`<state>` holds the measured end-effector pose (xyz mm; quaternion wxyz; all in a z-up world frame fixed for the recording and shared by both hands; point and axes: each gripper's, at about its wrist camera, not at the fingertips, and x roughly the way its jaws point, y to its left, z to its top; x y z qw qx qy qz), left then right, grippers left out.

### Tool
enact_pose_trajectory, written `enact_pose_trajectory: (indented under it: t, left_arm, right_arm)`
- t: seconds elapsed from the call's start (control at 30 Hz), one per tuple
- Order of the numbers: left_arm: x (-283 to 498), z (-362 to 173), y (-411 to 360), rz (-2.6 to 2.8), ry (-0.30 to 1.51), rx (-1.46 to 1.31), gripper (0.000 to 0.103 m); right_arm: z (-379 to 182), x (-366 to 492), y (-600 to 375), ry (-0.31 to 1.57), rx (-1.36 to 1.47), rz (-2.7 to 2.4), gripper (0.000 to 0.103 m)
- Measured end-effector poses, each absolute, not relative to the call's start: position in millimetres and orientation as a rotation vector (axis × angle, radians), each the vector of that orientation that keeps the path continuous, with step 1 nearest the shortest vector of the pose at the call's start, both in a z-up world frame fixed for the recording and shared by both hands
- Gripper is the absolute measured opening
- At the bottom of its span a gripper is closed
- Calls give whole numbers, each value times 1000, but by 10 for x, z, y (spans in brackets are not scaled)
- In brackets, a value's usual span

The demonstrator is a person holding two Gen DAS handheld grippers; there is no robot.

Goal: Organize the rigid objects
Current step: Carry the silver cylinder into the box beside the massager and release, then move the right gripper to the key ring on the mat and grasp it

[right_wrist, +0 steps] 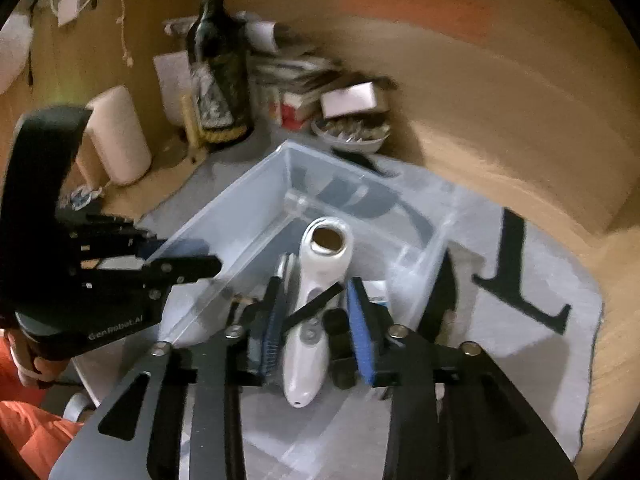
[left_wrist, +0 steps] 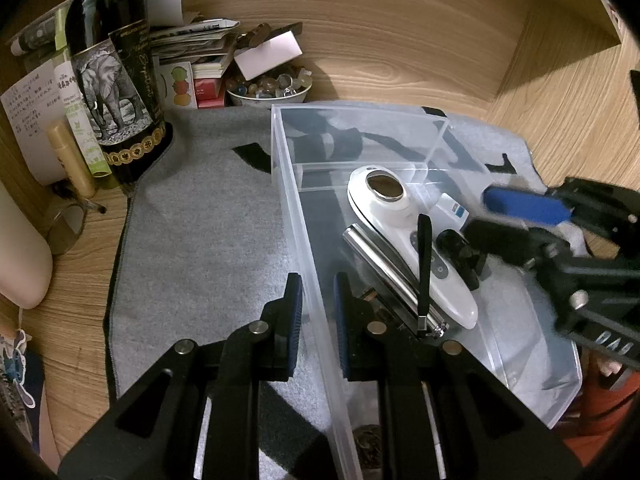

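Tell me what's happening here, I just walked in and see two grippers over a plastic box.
A person is sorting small rigid things into a clear plastic bin on a grey mat. The left gripper is shut on the bin's near wall, steadying it. The right gripper hangs open over the white handheld device lying in the bin beside a metal tube and a small black item.

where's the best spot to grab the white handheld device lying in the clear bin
Probably the slim handle half of the white handheld device, coming from above with the fingers across its width. The head with the oval metal plate is wider and rounded, so it would likely slip. The handle lies flat in the clear bin, but a black strap crosses it and a metal tube hugs one side, so clearance there is tight.
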<state>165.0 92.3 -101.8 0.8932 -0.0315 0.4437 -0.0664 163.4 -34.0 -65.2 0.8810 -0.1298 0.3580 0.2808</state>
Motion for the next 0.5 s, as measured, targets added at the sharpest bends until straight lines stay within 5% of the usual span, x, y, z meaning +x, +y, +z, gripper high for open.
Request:
enact_pose_trajectory:
  t: [0.27, 0.5]
  left_arm:
    - [1650, -1017, 931, -137, 920, -65, 14]
    - [1653, -1017, 931, -137, 921, -64, 14]
  right_arm:
    - [-477, 1682, -737, 654, -193, 443, 67]
    - [-624, 1773, -1121, 710, -166, 323, 68]
